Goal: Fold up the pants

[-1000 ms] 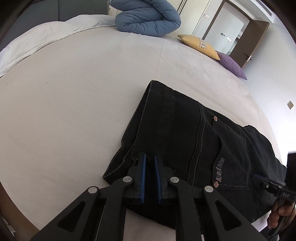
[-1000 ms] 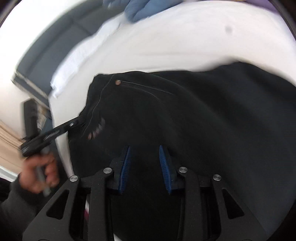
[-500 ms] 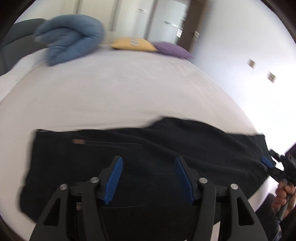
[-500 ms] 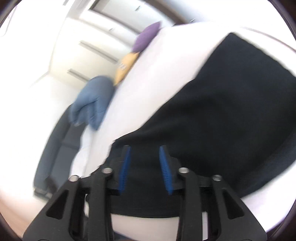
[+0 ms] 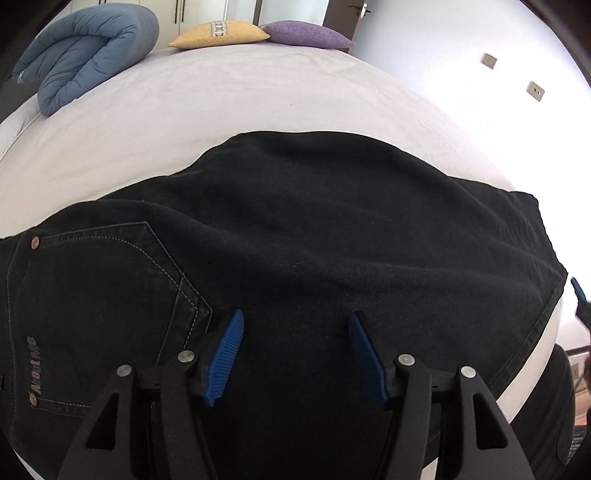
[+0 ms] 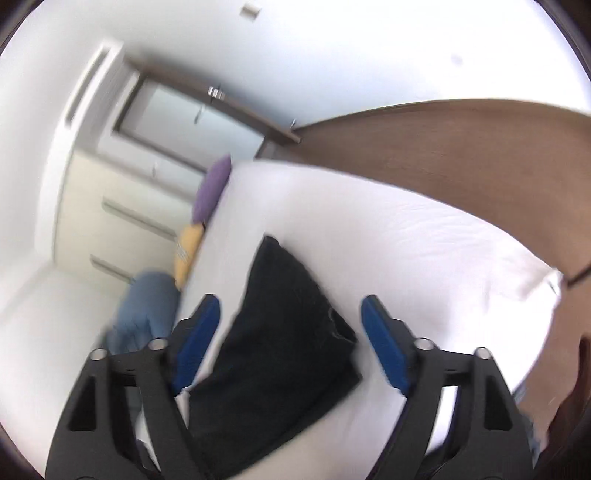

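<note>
Black jeans [image 5: 314, 240] lie flat across the white bed [image 5: 221, 96], back pocket with a logo at the left, leg hems at the right. My left gripper [image 5: 295, 354] is open and empty, just above the jeans' near edge. In the right wrist view the jeans [image 6: 280, 332] show as a dark strip on the bed [image 6: 406, 258]. My right gripper [image 6: 290, 339] is open and empty, hovering over the hem end. Its blue fingertip [image 5: 578, 291] shows at the right edge of the left wrist view.
A rolled blue duvet [image 5: 85, 51], a yellow cushion [image 5: 221, 33] and a purple cushion [image 5: 306, 35] lie at the bed's far end. Wardrobe doors and a doorway stand behind. Brown floor [image 6: 461, 155] runs beside the bed on the right.
My left gripper has opened and swung from the waistband to the middle of the jeans. My right gripper has opened wider and moved to the hem end, tilting away.
</note>
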`<state>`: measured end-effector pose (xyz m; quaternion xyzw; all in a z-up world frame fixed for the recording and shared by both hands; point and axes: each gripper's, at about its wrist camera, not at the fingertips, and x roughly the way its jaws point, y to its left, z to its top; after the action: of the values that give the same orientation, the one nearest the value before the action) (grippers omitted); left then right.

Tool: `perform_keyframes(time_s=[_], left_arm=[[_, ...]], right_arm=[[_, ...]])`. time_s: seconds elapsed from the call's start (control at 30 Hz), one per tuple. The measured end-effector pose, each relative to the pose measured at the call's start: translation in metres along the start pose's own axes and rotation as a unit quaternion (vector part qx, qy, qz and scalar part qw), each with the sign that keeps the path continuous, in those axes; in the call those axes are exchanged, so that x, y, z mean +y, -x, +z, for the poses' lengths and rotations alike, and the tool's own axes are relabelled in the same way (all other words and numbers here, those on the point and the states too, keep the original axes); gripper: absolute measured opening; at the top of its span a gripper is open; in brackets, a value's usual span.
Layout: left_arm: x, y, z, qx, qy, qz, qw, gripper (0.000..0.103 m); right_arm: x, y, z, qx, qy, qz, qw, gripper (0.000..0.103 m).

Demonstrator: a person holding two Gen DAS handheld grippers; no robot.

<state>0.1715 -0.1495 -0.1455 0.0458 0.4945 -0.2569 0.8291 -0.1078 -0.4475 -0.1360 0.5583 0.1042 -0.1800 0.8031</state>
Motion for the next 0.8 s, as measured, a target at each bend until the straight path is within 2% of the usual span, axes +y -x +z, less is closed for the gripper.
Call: perform_keyframes(time_s=[0.07, 0.13, 0.27, 0.33, 0.43, 0.6, 0.67, 0.77, 0.8], left_arm=[[-0.001, -0.001, -0.001, -0.002, 0.0, 0.002, 1.0, 0.063], [-0.001, -0.002, -0.006, -0.001, 0.0, 0.0, 1.0, 0.063], [0.009, 0.003, -0.01, 0.005, 0.005, -0.007, 0.9999, 0.063], [0.012, 0.004, -0.011, 0.006, 0.011, -0.012, 0.9998, 0.062], [0.018, 0.007, -0.015, 0.005, 0.016, -0.017, 0.9997, 0.062], [0.023, 0.011, -0.018, 0.008, 0.022, -0.023, 0.9995, 0.062], [0.025, 0.013, -0.019, 0.009, 0.028, -0.026, 0.9992, 0.062], [0.031, 0.016, -0.021, 0.009, 0.041, -0.036, 0.9985, 0.062], [0.033, 0.017, -0.021, 0.009, 0.044, -0.039, 0.9982, 0.062]], right_arm=[[-0.007, 0.015, -0.006, 0.004, -0.036, 0.025, 0.999, 0.086], [-0.003, 0.016, -0.016, 0.016, -0.027, 0.025, 0.999, 0.086], [-0.012, -0.016, -0.024, 0.066, -0.068, 0.01, 0.995, 0.086], [-0.013, -0.038, -0.039, 0.078, -0.092, 0.001, 0.993, 0.084], [0.003, -0.042, -0.093, 0.063, -0.126, 0.026, 0.99, 0.084], [0.001, -0.063, -0.094, 0.036, -0.179, 0.079, 0.98, 0.076], [0.003, -0.085, -0.093, 0.019, -0.199, 0.096, 0.975, 0.068], [-0.004, -0.087, -0.078, 0.011, -0.216, 0.101, 0.971, 0.04], [-0.004, -0.091, -0.076, 0.016, -0.217, 0.097, 0.971, 0.025]])
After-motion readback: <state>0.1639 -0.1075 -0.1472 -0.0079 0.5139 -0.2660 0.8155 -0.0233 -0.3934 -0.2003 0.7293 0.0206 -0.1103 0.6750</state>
